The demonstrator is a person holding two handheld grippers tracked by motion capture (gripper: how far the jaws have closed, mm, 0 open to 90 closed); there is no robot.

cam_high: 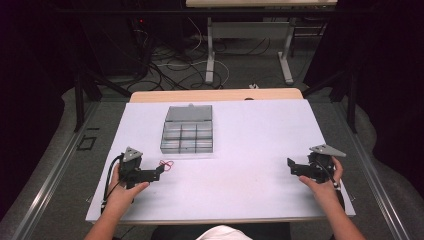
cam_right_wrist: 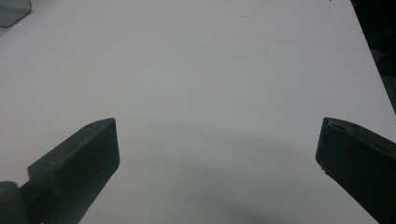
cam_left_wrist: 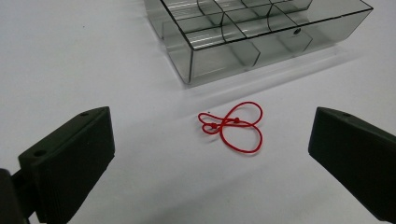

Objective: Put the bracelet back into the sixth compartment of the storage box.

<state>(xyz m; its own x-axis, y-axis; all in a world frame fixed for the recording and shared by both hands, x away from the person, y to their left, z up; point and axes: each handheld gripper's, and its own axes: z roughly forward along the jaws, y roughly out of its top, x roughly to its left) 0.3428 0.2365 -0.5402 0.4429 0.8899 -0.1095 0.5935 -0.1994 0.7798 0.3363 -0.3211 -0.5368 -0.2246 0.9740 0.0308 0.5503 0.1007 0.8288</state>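
**Red cord loop lies ahead of my spread left jaws**

Hands first, at the near edge of the table: I hold one black two-jaw gripper in each, my forearms coming in over the white sheet that covers the tabletop [cam_high: 250, 145]. My left gripper [cam_high: 161, 170] sits at the near left, its jaws pointing toward the middle of the sheet and standing wide apart with nothing between them. My right gripper [cam_high: 290, 165] sits at the near right, well apart from the left one, its jaws likewise spread wide over bare white surface and gripping nothing. Each carries a grey three-cornered plate on top, and a dark cable trails back from the left one past my wrist.

Just beyond the left gripper's tips lies the thin red cord [cam_left_wrist: 233, 126], tangled into a few soft loops with small knots or beads near their crossing. It rests flat on the sheet, untouched, and in the left gripper view it sits between the lines of the two jaws but ahead of them.

Farther on, near the cord yet clear of it, stands the clear smoky-grey plastic compartment box [cam_left_wrist: 261, 35], divided into rows of small cells. Its lid is folded open and lies flat behind it on the far side.

Beyond the sheet, a strip of pale wooden table edge [cam_high: 215, 95] shows.
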